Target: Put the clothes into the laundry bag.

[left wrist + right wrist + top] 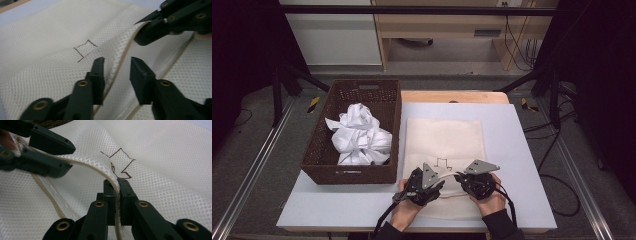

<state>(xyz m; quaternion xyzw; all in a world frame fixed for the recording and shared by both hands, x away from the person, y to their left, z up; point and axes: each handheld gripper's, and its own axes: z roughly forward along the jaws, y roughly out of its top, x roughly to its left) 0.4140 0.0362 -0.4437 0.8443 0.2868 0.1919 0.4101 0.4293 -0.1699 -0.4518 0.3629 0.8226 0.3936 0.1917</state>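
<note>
Right gripper [116, 185] pinches the mesh bag's [444, 137] zipper edge [85, 162]; left gripper [116, 65] gapes half-open around it, and an uneven pull could tear it loose.

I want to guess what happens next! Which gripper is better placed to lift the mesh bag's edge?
Probably the right gripper: its jaws pinch the mesh bag at its zipper edge. The left gripper is open astride that edge.

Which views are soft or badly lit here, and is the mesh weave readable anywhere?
High view: table evenly lit, surroundings black, mesh bag washed out, no weave. Left gripper view: near jaws smeared, weave readable around the stitched mark. Right gripper view: sharpest, weave crisp where the right gripper pinches the zipper edge; left gripper soft.
</note>
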